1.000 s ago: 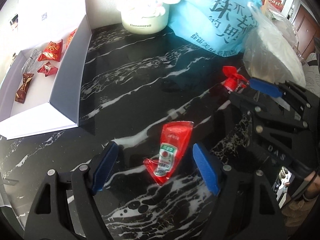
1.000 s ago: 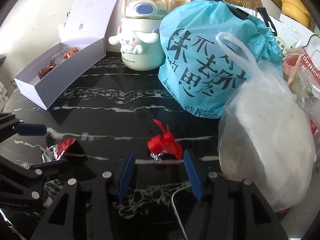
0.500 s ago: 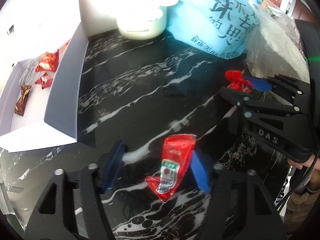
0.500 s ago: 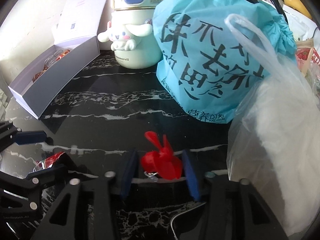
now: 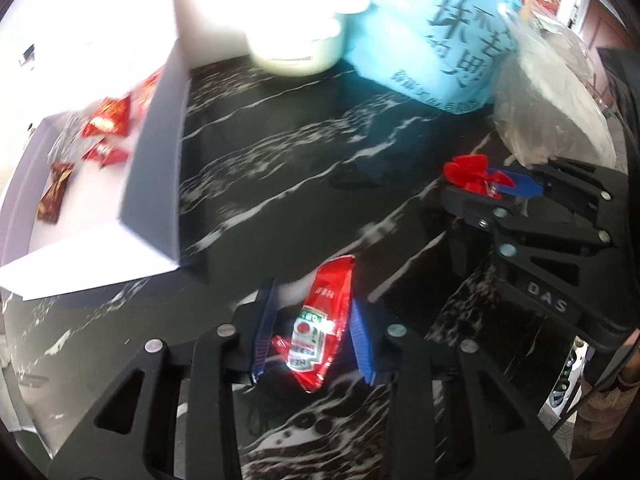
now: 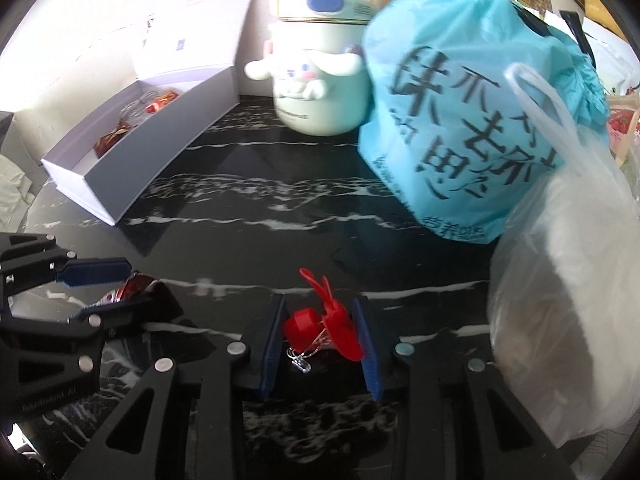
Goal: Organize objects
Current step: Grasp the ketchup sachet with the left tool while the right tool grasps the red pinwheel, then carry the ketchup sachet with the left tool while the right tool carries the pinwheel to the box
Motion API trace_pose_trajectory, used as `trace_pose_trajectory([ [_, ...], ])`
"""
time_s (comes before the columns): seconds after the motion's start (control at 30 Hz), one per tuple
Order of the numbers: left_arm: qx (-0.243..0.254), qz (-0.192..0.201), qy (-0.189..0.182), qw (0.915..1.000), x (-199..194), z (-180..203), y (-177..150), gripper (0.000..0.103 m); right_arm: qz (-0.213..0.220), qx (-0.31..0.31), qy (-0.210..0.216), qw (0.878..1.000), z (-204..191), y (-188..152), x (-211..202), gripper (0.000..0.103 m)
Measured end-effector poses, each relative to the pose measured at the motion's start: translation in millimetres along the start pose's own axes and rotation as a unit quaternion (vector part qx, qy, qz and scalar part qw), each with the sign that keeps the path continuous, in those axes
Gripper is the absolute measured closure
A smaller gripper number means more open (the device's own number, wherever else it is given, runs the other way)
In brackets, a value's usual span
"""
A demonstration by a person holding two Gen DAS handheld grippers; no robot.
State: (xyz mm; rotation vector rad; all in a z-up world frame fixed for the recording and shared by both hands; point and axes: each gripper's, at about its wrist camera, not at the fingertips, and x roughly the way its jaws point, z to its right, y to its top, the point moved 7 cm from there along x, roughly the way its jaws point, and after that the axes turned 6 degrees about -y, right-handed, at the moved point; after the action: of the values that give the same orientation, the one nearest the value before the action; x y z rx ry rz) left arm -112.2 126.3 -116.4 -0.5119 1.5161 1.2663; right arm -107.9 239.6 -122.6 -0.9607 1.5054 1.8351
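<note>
A red ketchup packet point(image 5: 316, 332) sits between the blue pads of my left gripper point(image 5: 312, 296), which is shut on it low over the black marble table point(image 5: 300, 152). The right wrist view shows that gripper point(image 6: 100, 288) at the far left with the packet point(image 6: 132, 286) peeking out. A small red plastic charm with ears and a metal clasp point(image 6: 320, 326) is pinched by my right gripper point(image 6: 318, 304). In the left wrist view the right gripper point(image 5: 486, 186) holds the charm point(image 5: 466, 172) at the right.
An open white-and-grey box point(image 5: 156, 152) with several red wrapped candies point(image 5: 108, 120) lies to the left point(image 6: 160, 152). At the back stand a cream Cinnamoroll jar point(image 6: 320, 92), a blue drawstring bag point(image 6: 472, 120) and a clear plastic bag point(image 6: 568, 320) on the right.
Both grippers have narrowed from open onto their objects: the left on the ketchup packet, the right on the red charm. Both views have shifted, with the box nearer the left gripper.
</note>
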Motion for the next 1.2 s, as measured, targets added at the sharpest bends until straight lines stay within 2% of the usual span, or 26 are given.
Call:
trace_pose_trajectory([
  [0.37,-0.054,0.001,0.004,0.9985,-20.0,-32.2,-29.2,0.07,0.011,-0.02,0.028,0.999,-40.6,-10.7,-23.9,0.071],
  [0.53,-0.052,0.004,0.007,0.9986,-26.0,-36.2,-39.0,0.07,0.014,-0.025,0.036,0.999,-53.7,-18.9,-31.5,0.071],
  [0.9,-0.057,0.022,0.005,0.9981,-30.6,-37.9,-43.4,0.07,0.019,-0.006,0.014,1.0,-53.0,-28.6,-29.2,0.07],
  [0.97,-0.064,0.024,-0.002,0.9977,-31.9,-38.6,-43.1,0.072,0.019,-0.007,0.011,1.0,-53.4,-29.3,-27.7,0.075],
  [1.0,-0.065,0.024,-0.007,0.9976,-32.5,-38.3,-43.3,0.079,0.019,-0.01,0.009,1.0,-53.6,-29.4,-27.2,0.085],
  [1.1,-0.06,0.025,-0.013,0.9978,-34.7,-35.9,-44.5,0.08,0.023,-0.011,0.015,1.0,-55.6,-28.4,-29.4,0.086],
  [1.2,-0.06,0.027,-0.016,0.9977,-36.5,-36.1,-44.8,0.08,0.026,-0.011,0.019,0.999,-57.3,-27.2,-32.1,0.092],
])
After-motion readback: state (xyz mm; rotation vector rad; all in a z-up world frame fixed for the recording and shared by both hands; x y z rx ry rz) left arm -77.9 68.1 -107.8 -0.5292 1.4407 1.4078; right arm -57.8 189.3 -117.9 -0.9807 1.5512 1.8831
